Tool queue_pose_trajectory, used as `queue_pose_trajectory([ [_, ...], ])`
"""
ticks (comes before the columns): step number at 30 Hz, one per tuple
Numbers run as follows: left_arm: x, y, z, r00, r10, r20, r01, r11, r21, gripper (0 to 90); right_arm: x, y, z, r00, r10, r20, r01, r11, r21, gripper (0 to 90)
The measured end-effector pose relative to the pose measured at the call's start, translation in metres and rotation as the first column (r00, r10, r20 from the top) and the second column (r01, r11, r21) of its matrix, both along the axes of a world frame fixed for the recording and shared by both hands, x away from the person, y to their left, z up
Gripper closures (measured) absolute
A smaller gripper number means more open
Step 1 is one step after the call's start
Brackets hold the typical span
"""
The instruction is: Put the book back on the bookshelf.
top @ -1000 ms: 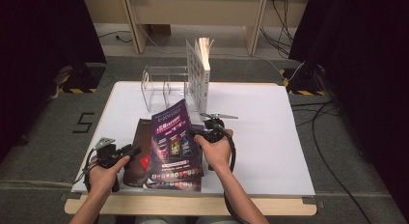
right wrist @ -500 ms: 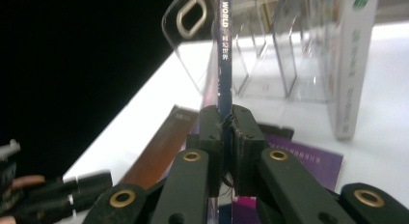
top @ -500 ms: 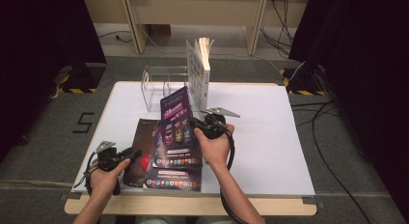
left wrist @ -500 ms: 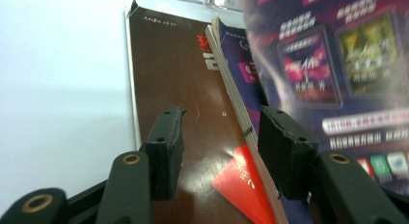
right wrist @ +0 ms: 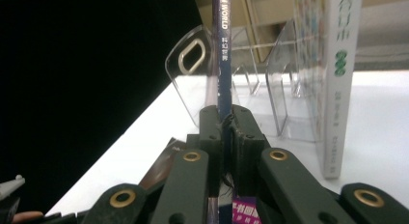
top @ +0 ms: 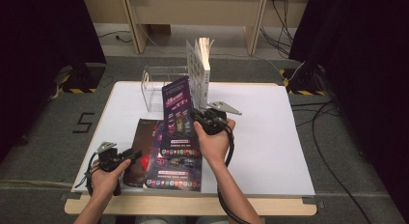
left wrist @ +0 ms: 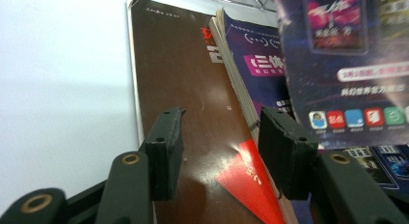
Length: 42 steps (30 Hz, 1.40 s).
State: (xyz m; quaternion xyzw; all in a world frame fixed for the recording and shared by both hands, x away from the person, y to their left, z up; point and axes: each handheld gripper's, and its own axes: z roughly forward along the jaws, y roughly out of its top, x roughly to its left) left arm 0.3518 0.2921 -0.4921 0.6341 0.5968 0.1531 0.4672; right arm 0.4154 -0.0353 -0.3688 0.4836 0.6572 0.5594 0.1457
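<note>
Hand-held grippers: two, one in each of the person's hands.
Right hand-held gripper [top: 197, 119]: centre of the high view, jaws pressed together on the edge of the purple magazine [top: 176, 114]; in the right gripper view the pads [right wrist: 211, 137] pinch its thin spine, which stands upright between them.
Left hand-held gripper [top: 131, 156]: lower left of the high view, jaws spread and gripping nothing; in the left gripper view they straddle the bottom edge of the brown book [left wrist: 188, 113], one pad over its cover, the other at the page edge of the magazine beside it.
Purple magazines: two. The held one is lifted and tilted, its top toward the rack; the second [top: 173, 171] lies flat on the worktop below centre of the high view.
Brown book: one, flat on the worktop, left of the flat magazine and partly under it, a red triangle on its near corner.
White book [top: 200, 72]: one, standing upright in the rack, upper centre of the high view.
Clear rack [top: 156, 84]: one, transparent dividers, at the far edge of the worktop, upper centre-left.
Worktop [top: 270, 137]: one, white, bare on its right half.
</note>
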Motion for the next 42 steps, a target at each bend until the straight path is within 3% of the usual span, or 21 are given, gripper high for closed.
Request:
queue_pose_trajectory([
  [8,0.0,-0.002,-0.001,1.0,-0.004,-0.004,0.004,1.0,-0.003,50.6,-0.001,-0.003,0.012,0.9983,-0.03,0.05,0.029,1.0,0.003,85.2],
  [27,0.0,-0.005,-0.002,0.9999,-0.01,-0.004,0.01,0.9999,-0.009,50.6,0.01,0.005,0.03,0.9942,-0.051,0.095,0.048,0.998,0.034,85.3],
  [42,0.0,-0.006,-0.003,0.9999,-0.016,-0.006,0.016,0.9998,-0.014,50.5,0.038,0.024,0.044,0.9895,-0.078,0.121,0.074,0.997,0.037,85.2],
])
